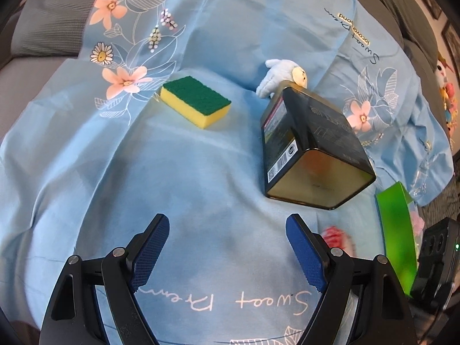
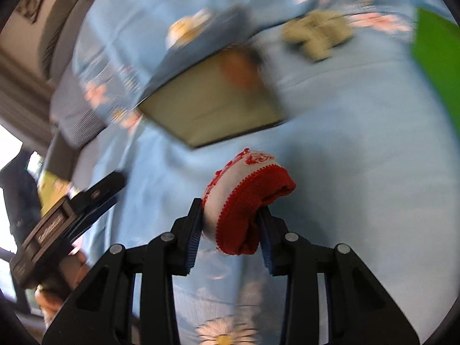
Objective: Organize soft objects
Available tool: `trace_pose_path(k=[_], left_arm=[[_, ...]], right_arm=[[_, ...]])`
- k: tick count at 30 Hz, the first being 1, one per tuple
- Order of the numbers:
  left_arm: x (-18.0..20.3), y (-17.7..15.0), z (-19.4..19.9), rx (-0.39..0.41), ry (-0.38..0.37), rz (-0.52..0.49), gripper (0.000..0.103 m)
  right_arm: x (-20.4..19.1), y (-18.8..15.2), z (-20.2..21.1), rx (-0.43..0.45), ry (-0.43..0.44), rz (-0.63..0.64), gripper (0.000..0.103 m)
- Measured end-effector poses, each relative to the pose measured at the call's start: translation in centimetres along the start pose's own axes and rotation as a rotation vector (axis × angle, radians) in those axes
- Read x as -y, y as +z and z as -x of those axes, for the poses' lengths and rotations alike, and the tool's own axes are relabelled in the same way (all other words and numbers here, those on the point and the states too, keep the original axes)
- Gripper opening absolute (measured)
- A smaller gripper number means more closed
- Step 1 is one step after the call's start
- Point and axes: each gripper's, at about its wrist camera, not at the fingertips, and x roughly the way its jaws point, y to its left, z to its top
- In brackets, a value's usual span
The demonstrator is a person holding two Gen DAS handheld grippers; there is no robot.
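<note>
A yellow sponge with a green top [image 1: 197, 101] lies on the blue floral sheet [image 1: 172, 172]. A dark metal box [image 1: 310, 146] lies on its side, its open mouth facing me; it shows blurred in the right wrist view [image 2: 212, 97]. A pale blue plush toy [image 1: 283, 76] lies behind the box. My left gripper [image 1: 227, 227] is open and empty above the sheet. My right gripper [image 2: 230, 210] is shut on a red and white sock [image 2: 247, 192], held above the sheet in front of the box. A blur of the sock [image 1: 336, 238] shows by my left gripper's right finger.
A green box [image 1: 398, 238] stands at the right, also in the right wrist view [image 2: 437, 66]. A beige soft object [image 2: 316, 33] lies beyond the metal box. Grey cushions [image 1: 54, 20] lie at the far left. The left gripper's body [image 2: 63, 224] shows at the left.
</note>
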Motion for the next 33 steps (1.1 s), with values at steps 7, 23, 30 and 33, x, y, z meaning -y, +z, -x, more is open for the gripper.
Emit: trace_pose_path(k=[7,23,30,33], left_arm=[[0.6,-0.1,0.0,-0.001,0.028,-0.040,0.084],[4.9,-2.9,-2.7,-0.231,-0.204,-0.170,0.084],[6.9,-4.4,-3.4,-0.275,-0.242,-0.247,0.081],[7.5,-5.0,-4.1,-0.290,-0.255,-0.251,0.080]], right_arm=[[-2.0,-0.1,-1.8,-0.032,-0.105,0.102,0.057],[1.9,0.5,2.7,0.087,0.003,-0.146,0.068],[1.6,0.3,1.5,0.041,0.016,-0.142,0.056],[1.8,0.3,0.8,0.016,0.008,-0.154,0.053]])
